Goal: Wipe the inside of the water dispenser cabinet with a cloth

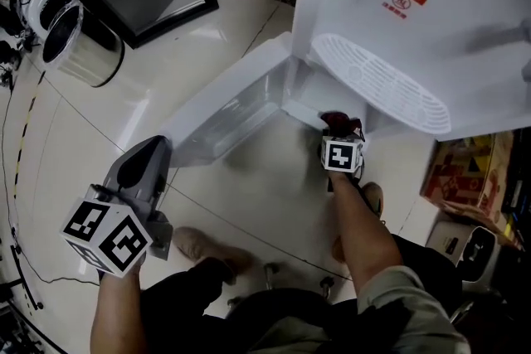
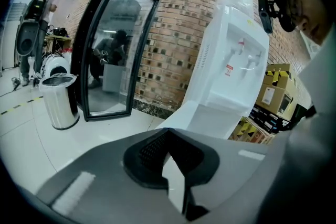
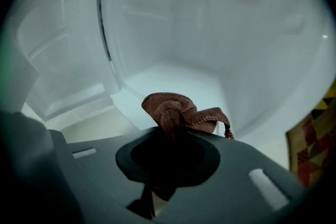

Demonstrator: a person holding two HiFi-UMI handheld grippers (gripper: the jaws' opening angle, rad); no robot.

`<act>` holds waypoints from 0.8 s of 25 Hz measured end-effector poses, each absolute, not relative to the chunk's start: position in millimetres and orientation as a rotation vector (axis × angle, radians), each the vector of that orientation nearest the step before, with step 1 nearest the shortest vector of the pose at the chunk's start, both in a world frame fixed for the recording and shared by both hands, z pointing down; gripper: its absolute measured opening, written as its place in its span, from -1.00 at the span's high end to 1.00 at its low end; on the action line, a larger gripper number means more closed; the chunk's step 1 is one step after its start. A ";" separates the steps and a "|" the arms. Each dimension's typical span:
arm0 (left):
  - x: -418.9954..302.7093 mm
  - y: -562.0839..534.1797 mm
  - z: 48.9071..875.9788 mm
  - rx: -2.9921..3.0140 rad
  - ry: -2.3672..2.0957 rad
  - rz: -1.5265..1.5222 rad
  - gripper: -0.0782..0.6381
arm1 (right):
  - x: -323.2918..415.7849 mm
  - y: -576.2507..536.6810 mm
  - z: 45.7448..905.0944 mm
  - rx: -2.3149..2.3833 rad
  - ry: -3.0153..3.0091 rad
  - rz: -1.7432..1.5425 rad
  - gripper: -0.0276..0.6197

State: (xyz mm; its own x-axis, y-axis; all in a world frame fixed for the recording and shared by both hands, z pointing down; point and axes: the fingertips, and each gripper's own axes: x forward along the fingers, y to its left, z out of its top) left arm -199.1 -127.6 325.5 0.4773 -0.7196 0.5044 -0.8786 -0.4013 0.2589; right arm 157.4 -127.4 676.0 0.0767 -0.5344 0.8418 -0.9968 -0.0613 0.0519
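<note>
While the door [image 1: 220, 108] of the water dispenser [image 1: 390, 12] stands swung open to the left, the right gripper [image 1: 340, 130] is at the lower front edge of the cabinet [image 3: 220, 44] and points down into the opening. Its jaws are only a little apart, because they are pressed on a brown cloth [image 3: 176, 110]. The cloth is bunched between them and sticks out past the tips, in front of the white inside bottom of the cabinet. Whether it already touches that bottom I cannot tell. The left gripper [image 1: 156, 152] has its jaws fully together with nothing between them. It hangs over the floor [image 1: 249, 195] near the outer edge of the open door, apart from it. I judge that the step in hand is bringing the cloth into the cabinet, so the wiping itself is at its beginning or not yet begun. The next move, I think, calls for lowering the cloth onto the inside bottom and pushing it toward the back edge and the corners, then along the side walls. The grip must be kept firm. Because the cloth is a small bunch, the hard jaw tips could scrape the plastic if the angle is too steep, and a flatter approach would be safer.
</note>
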 end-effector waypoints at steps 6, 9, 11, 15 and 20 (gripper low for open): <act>-191.3 -115.4 324.6 2.254 -1.341 0.457 0.78 | 220.3 -74.1 680.2 1.701 -1.429 0.934 0.73; -186.7 -110.4 324.9 2.246 -1.323 0.453 0.78 | 243.5 -64.3 679.5 1.683 -1.410 0.910 0.73; -182.4 -108.6 325.1 2.253 -1.313 0.454 0.78 | 253.3 -60.0 676.6 1.661 -1.418 0.913 0.73; -183.2 -107.1 328.5 2.269 -1.300 0.445 0.77 | 262.2 -61.2 651.5 1.594 -1.538 0.941 0.73; -171.5 -91.9 332.3 2.279 -1.166 0.460 0.78 | 263.5 -50.3 586.9 1.253 -1.708 0.946 0.72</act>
State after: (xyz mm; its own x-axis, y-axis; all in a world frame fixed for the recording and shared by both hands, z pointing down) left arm -171.5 -91.9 332.3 0.5686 -0.6389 0.5183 -0.8207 -0.4840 0.3037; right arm 263.5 -50.3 586.9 -0.1903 -0.3696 0.9095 -0.9670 0.2303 -0.1088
